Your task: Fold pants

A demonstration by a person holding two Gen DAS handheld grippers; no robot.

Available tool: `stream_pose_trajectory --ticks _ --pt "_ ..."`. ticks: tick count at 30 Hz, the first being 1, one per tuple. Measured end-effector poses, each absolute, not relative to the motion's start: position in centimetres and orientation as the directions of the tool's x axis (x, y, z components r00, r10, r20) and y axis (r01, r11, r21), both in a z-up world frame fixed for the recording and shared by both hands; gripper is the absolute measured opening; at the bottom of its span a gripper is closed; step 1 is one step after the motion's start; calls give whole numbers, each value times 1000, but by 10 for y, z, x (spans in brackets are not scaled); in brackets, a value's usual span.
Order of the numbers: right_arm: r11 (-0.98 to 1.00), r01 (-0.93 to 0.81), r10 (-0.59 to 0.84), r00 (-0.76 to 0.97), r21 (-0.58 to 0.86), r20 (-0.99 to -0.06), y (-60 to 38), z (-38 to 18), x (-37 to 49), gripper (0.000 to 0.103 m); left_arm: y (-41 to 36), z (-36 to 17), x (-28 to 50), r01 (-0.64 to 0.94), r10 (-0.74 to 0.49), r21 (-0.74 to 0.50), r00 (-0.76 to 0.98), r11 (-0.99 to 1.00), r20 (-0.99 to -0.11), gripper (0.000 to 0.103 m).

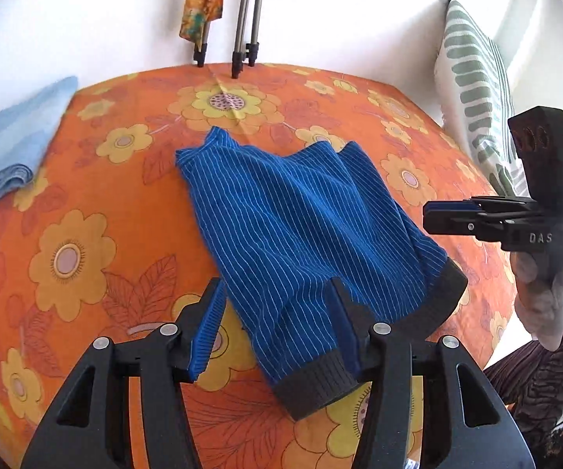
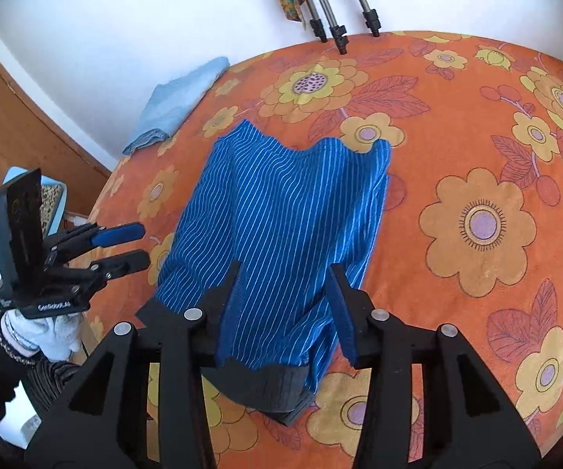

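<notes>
two open claws (image 1: 275, 326) (image 2: 285, 312), one pants (image 1: 305, 215)

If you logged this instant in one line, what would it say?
task: fold pants | blue striped pants: folded over on floral cloth | left gripper: open above cuffs | right gripper: open, holding nothing

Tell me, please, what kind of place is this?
Probably a room in a home. The blue striped pants lie on a surface with an orange flowered cover, a leaf-patterned cushion leans on the white wall, and a wooden door stands nearby.
</notes>
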State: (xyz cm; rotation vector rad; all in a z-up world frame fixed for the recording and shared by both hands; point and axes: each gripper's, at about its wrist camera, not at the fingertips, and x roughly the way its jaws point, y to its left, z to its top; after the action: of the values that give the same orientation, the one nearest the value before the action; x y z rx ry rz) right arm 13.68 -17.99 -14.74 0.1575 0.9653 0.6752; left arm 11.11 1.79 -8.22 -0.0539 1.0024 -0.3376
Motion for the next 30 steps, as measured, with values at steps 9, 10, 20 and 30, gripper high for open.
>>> stream_pose_trajectory --ticks 9,10,20,30 --pt "828 -523 419 340 201 -842 -172 -183 93 44 3 -108 60 396 -288 -137 352 908 -891 41" --pt "829 -520 420 339 204 -842 -174 -183 92 44 2 -114 56 402 -270 -125 326 907 -906 38" --pt "845 -371 518 386 386 -763 -200 -164 138 50 20 -86 89 297 -320 -203 428 933 -845 40" --pt "818 -231 576 349 527 -739 -211 -185 176 50 52 -77 120 196 -393 -340 472 920 -790 47"
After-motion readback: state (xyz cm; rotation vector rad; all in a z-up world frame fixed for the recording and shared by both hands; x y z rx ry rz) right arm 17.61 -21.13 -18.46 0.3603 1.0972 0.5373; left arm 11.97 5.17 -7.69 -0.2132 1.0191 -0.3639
